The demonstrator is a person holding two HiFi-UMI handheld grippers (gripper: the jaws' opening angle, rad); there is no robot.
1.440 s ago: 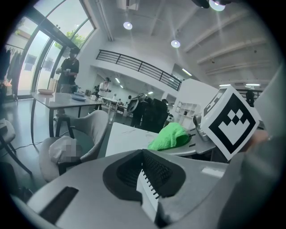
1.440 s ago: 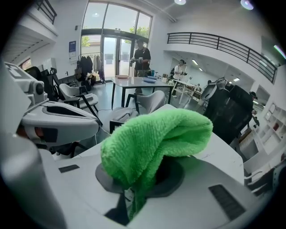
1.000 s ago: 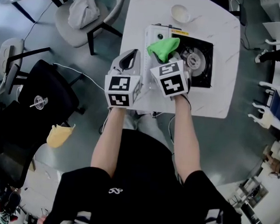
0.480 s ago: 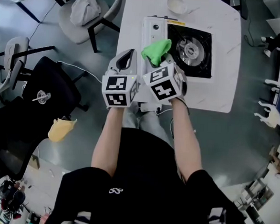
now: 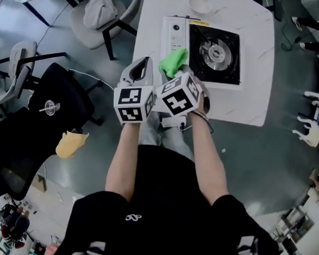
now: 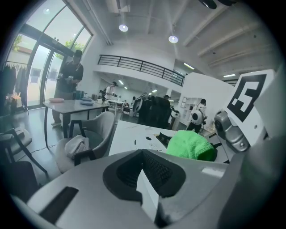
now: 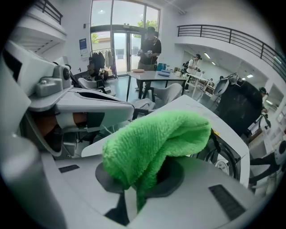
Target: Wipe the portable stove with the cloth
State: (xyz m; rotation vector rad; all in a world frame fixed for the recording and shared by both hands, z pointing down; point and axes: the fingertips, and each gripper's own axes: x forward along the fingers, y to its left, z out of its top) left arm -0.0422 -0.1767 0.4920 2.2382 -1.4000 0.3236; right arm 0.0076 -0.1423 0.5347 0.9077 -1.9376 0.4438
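Right hand-held gripper (image 5: 177, 75): jaws pressed together on the green cloth (image 5: 173, 62). The right gripper view shows a fold of the cloth (image 7: 154, 138) pinched in the jaws, with the rest bunched up and hanging over the jaw tips.

Left hand-held gripper (image 5: 143, 64): jaws pressed together with nothing between them, as seen in its own view (image 6: 145, 179). It is held just beside the right one, on its left, off the desk's left edge. The green cloth (image 6: 191, 145) appears at the right of that view.

Portable stove (image 5: 208, 48): stands on the white desk (image 5: 248, 103), towards the far side. It has a white body, a black top with a round burner (image 5: 215, 51) in the middle, and a white control strip along the left carrying a dark knob (image 5: 176, 27). The right gripper view shows part of the black top (image 7: 225, 154) beyond the cloth.

Position of the cloth: in the head view it lies over the near left part of the stove, at the near end of the control strip. Whether it is touching the stove surface or held just above it cannot be settled from these views.

Other items: a small white bowl (image 5: 200, 3) on the desk beyond the stove, apart from it. A grey chair (image 5: 118, 9) to the left of the desk holds a pale bundle (image 5: 98, 11). A black chair (image 5: 57, 103) stands nearer on the left, and a yellow object (image 5: 71, 144) lies on the floor near it.
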